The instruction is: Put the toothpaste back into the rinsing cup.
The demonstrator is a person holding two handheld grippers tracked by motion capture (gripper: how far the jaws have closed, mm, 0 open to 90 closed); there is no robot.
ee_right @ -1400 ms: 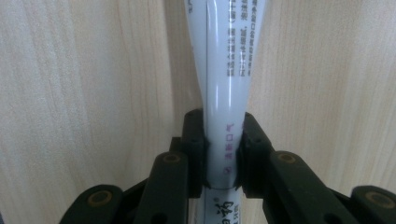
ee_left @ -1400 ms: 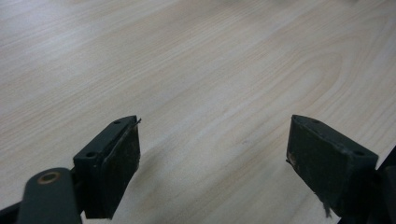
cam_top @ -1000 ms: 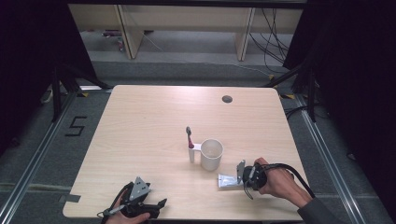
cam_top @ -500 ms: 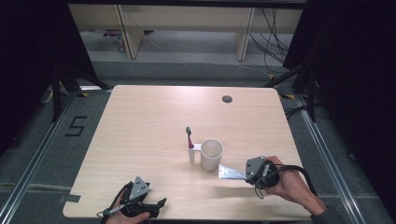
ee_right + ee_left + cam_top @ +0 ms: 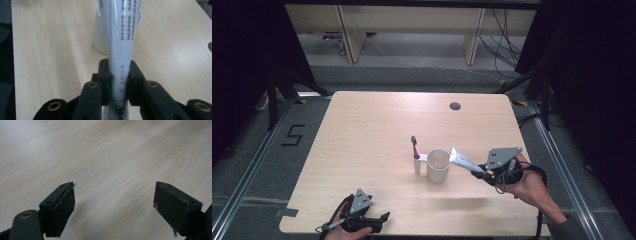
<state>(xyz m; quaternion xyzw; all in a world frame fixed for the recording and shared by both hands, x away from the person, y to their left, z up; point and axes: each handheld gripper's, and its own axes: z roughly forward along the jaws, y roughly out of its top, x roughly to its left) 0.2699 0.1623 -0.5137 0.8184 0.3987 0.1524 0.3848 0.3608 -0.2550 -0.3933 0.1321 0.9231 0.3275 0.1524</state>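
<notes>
My right gripper (image 5: 484, 173) is shut on a white toothpaste tube (image 5: 463, 160), held off the table and slanting up-left toward the white cup (image 5: 438, 165). In the right gripper view the tube (image 5: 120, 37) runs up between the closed jaws, with the cup (image 5: 100, 37) behind it. A toothbrush (image 5: 415, 150) with a red neck stands upright on the left side of the cup. My left gripper (image 5: 379, 220) rests at the table's front edge, open; its view shows two wide-apart pads (image 5: 63, 206) over bare wood.
The light wooden table (image 5: 362, 135) has a dark round grommet (image 5: 455, 106) near its far edge. Black frame rails and cables run along both sides, and wooden shelving stands beyond the table.
The right gripper has lifted the toothpaste tube off the table and carried it up toward the cup's rim. The left gripper has stayed put.
</notes>
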